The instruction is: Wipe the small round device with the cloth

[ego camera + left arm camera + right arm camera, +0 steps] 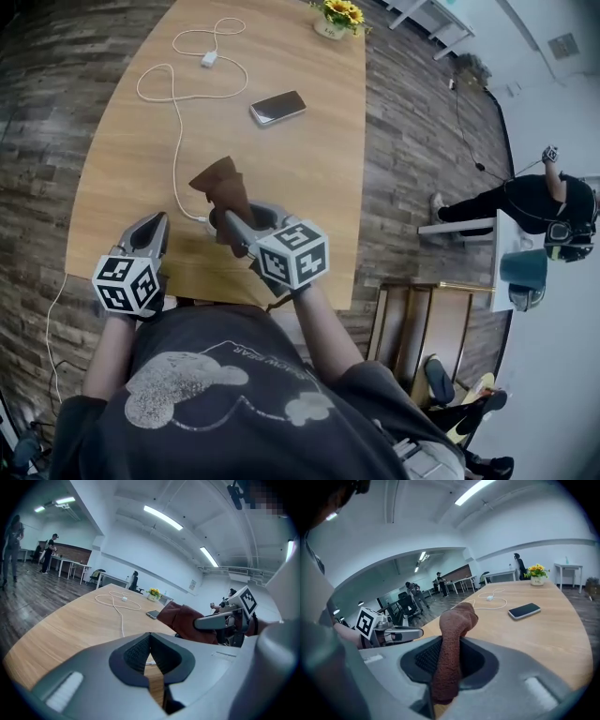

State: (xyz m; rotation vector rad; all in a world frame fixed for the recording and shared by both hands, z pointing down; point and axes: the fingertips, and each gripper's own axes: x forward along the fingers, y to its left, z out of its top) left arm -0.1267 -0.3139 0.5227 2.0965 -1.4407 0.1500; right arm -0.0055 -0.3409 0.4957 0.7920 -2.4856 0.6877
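Right gripper (239, 223) is clenching the cloth (452, 639) over the near edge of the table (122, 169); left gripper (150, 230) is waiting beside it.
The right jaws are pinching the brown cloth low down, so its free end is standing up as a pad for rubbing. The left jaws are resting almost together with nothing between them, only bare wood showing through the slit; this gripper is probably standing by to steady things. The small round device is not showing plainly. The white cable (175, 141) is running in under the cloth, so the device is likely sitting there, covered. A phone (277, 108) and flowers (339, 14) are lying well apart, farther up the table.
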